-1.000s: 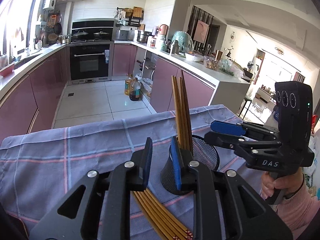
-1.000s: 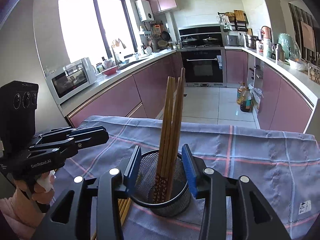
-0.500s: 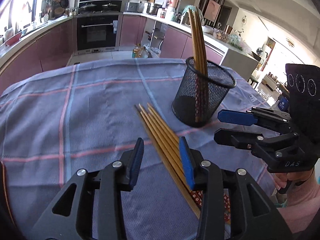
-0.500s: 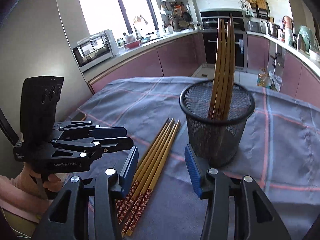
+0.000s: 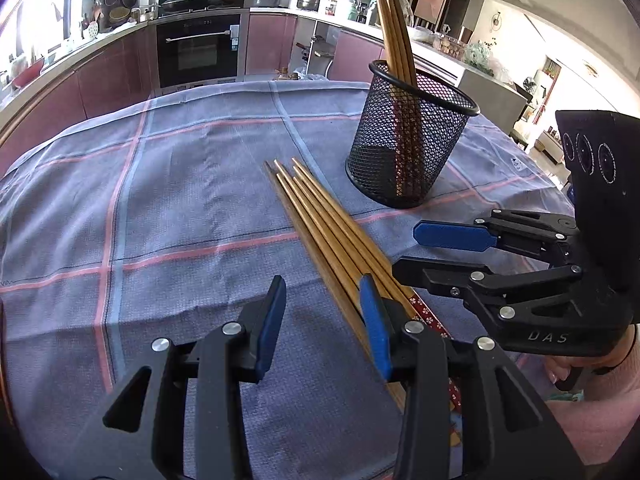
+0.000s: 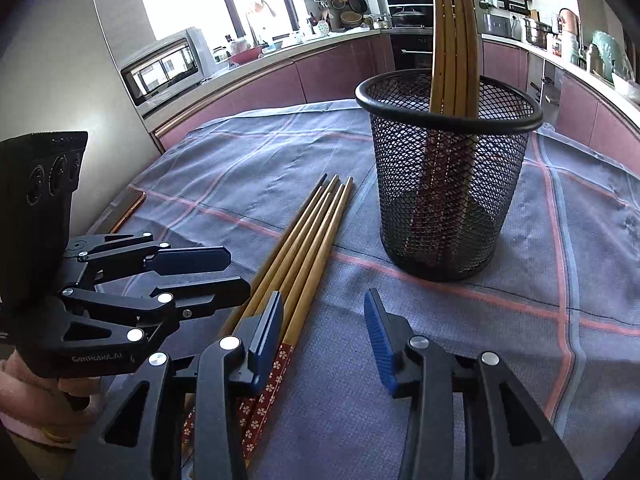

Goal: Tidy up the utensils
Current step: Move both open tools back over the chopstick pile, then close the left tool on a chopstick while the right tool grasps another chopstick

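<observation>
Several loose wooden chopsticks (image 5: pixel 320 216) (image 6: pixel 308 236) with red patterned ends lie side by side on the checked cloth. Behind them stands a black mesh cup (image 5: pixel 412 140) (image 6: pixel 448 184) with several chopsticks (image 5: pixel 394 20) (image 6: pixel 456 32) upright in it. My left gripper (image 5: pixel 322 300) (image 6: pixel 240 274) is open low over the cloth, with the bundle's outermost stick running under its right finger. My right gripper (image 6: pixel 322 308) (image 5: pixel 406 252) is open and its jaws are closing. The bundle's nearest stick lies just inside its left pad, and nothing is pressed.
The blue-grey cloth (image 5: pixel 180 200) with pink lines covers the table, whose bare wooden edge (image 6: pixel 128 212) shows at the left. Pink kitchen cabinets, an oven (image 5: pixel 200 52) and a microwave (image 6: pixel 164 68) stand well behind. A person's hands in pink sleeves hold both grippers.
Both grippers have come down from beside the mesh cup to low over the loose chopsticks, tilting further downward. The left jaws stand wider than a second ago.
</observation>
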{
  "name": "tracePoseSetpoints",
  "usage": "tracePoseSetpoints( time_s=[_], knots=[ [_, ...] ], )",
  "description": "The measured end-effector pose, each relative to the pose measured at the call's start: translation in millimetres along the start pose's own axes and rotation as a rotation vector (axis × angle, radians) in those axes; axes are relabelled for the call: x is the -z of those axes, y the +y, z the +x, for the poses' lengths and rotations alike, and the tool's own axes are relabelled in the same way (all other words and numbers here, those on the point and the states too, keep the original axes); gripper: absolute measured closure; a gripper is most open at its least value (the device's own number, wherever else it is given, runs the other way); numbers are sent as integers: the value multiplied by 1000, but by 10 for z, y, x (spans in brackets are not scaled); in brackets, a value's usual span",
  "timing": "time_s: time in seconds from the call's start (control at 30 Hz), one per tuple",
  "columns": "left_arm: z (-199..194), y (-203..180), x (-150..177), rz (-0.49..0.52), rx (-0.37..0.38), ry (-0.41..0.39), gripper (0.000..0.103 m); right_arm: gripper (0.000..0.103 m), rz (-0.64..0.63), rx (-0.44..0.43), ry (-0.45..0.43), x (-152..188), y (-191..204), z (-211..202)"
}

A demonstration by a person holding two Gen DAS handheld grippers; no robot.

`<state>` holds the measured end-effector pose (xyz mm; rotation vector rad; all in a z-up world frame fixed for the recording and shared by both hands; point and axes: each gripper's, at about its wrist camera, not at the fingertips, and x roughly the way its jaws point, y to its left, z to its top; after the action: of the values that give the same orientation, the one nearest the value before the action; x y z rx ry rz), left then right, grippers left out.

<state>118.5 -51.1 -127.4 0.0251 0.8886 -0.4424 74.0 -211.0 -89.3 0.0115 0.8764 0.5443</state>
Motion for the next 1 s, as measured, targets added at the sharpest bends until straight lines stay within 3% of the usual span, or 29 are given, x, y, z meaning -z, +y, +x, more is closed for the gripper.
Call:
tracePoseSetpoints(
  time_s=[1.0],
  knots=[
    [135,37,-51,38,-66,31,72,76,-60,88,43,-108,89,147]
  ],
)
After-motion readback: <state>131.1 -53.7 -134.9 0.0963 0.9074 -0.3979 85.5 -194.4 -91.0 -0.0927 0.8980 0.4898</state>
